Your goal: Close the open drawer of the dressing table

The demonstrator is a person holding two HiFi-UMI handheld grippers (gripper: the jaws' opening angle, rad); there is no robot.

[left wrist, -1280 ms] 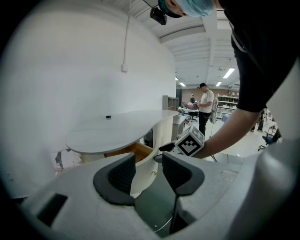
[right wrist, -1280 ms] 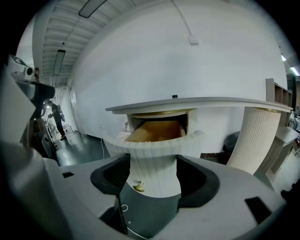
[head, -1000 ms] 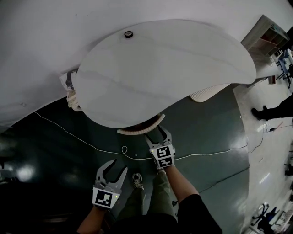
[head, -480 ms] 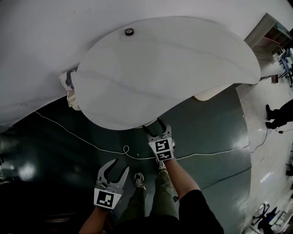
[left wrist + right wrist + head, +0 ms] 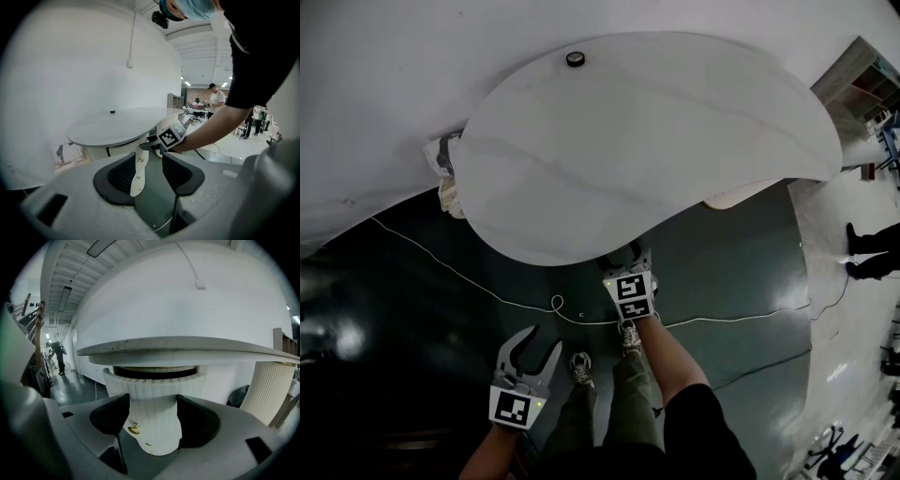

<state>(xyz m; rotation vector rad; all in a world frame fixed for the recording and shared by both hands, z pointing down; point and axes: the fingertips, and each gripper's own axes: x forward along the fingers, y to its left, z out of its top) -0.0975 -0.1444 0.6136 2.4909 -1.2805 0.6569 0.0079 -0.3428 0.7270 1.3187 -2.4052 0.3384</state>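
**A:** What's changed at the dressing table (image 5: 656,150)?

**B:** The drawer (image 5: 154,394), at six o'clock under the top, has slid nearly home. A dark gap remains, so it likely needs more pushing.

**A:** Grippers?

**B:** The right gripper (image 5: 627,262) has its jaws apart, astride the drawer front. The left gripper (image 5: 542,339) is spread and empty at seven o'clock.

One black disc (image 5: 575,59) on dressing table top (image 5: 675,141).

It was a big open workroom, more lab than home. Strip lights (image 5: 65,294) ran along a high ceiling (image 5: 56,263), the glossy green floor (image 5: 722,253) shone, and people (image 5: 216,97) stood about far down the hall.
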